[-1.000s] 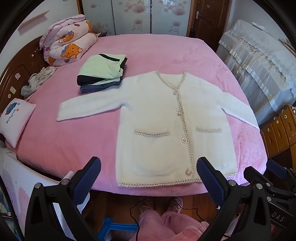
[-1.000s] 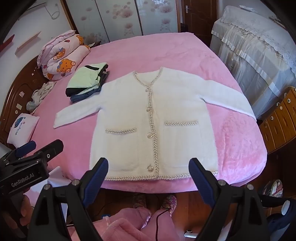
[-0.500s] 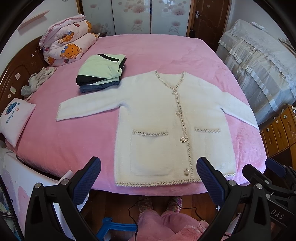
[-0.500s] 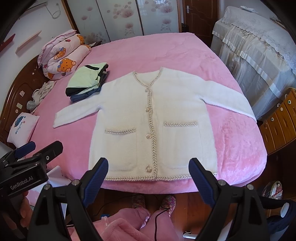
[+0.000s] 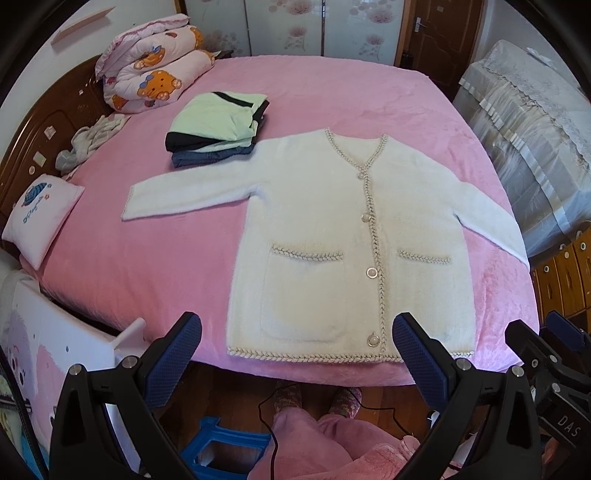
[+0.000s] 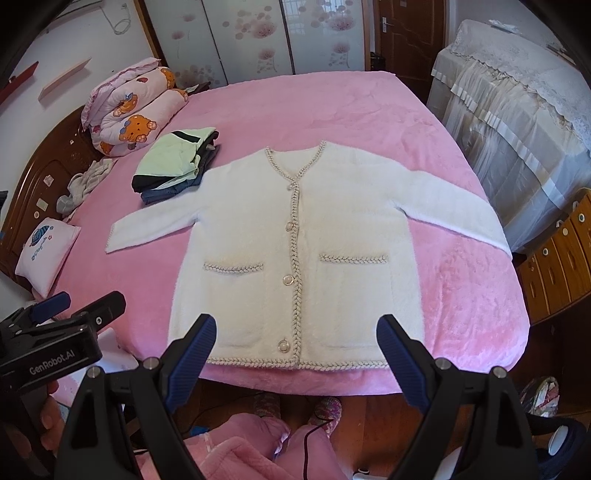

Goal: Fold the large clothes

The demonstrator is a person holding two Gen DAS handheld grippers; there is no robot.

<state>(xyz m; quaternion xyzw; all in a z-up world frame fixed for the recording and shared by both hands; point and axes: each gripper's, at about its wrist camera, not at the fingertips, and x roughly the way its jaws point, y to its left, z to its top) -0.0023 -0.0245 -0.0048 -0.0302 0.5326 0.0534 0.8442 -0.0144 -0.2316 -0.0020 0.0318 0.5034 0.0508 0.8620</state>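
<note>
A bedroom with a wide pink bed [image 5: 155, 258] fills both views, with a dark wooden headboard [image 5: 44, 129] at the left and floral sliding doors [image 5: 291, 26] at the back. A white cardigan [image 5: 332, 229] lies flat and face up on the near half of the bed, buttoned, with 4 buttons visible down the front. Its long axis runs from the braided hem at the near bed edge to the V-neck pointing toward the far doors. Both sleeves spread sideways: 1 reaches left across the bed, the other angles right to the bed's right edge. 2 patch pockets sit above the hem.

Just beyond the cardigan's left shoulder is a stack of folded clothes [image 5: 218, 127], and farther left a rolled bear-print quilt [image 5: 147, 70], a small white pillow [image 5: 40, 218] and a crumpled grey cloth [image 5: 88, 140].

The left gripper [image 5: 297, 341] hovers off the near bed edge, its fingers [image 5: 173, 358] spread wide and holding nothing. The right gripper [image 6: 297, 341] hangs likewise in front of the hem, fingers [image 6: 192, 354] parted and empty.
</note>
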